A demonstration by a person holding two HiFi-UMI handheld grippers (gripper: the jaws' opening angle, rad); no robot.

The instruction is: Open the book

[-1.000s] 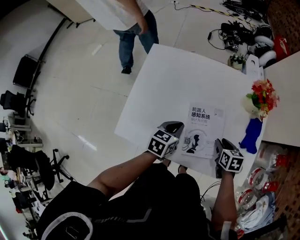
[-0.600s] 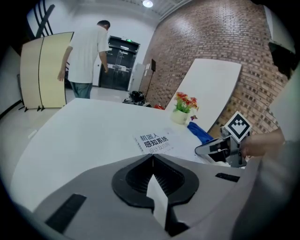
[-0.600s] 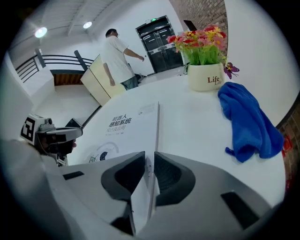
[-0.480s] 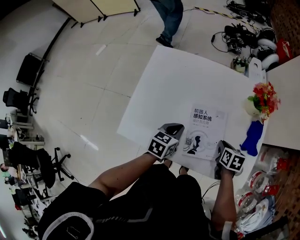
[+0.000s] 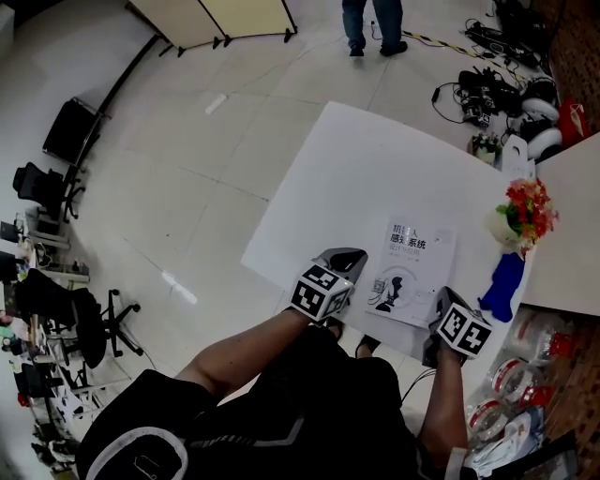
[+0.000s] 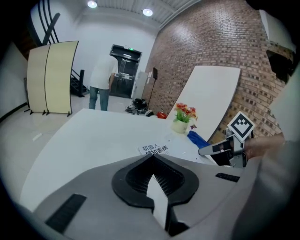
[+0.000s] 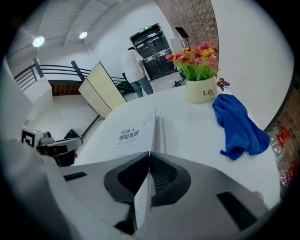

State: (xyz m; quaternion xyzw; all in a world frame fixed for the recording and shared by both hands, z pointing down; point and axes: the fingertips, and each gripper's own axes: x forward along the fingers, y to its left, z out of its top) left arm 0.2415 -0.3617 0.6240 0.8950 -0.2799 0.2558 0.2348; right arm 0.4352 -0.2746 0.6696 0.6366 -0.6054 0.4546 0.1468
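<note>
The book (image 5: pixel 410 270) is lying on the white table (image 5: pixel 356 169), near the edge closest to the one holding the grippers. Its front is facing up, showing dark print and a small picture.

The left gripper (image 6: pixel 152 158) is sitting at the book's bottom left side and pointing across it. Its jaws are pressing tight together. The book's print is showing just past the tips.

The right gripper (image 7: pixel 149 153) is sitting at the book's bottom right corner. Its jaws are squeezing shut on the thin edge of the cover. That edge is running straight into the tips and looks like it is lifting a little off the pages.

A blue cloth (image 5: pixel 502 277) is lying on the table just to the right of the book. A white pot of red and yellow flowers (image 5: pixel 527 199) is standing behind the cloth, near the table's right edge.

A person (image 5: pixel 373 23) is standing on the floor past the far end of the table. Black chairs (image 5: pixel 37 187) are standing far off to the left.
</note>
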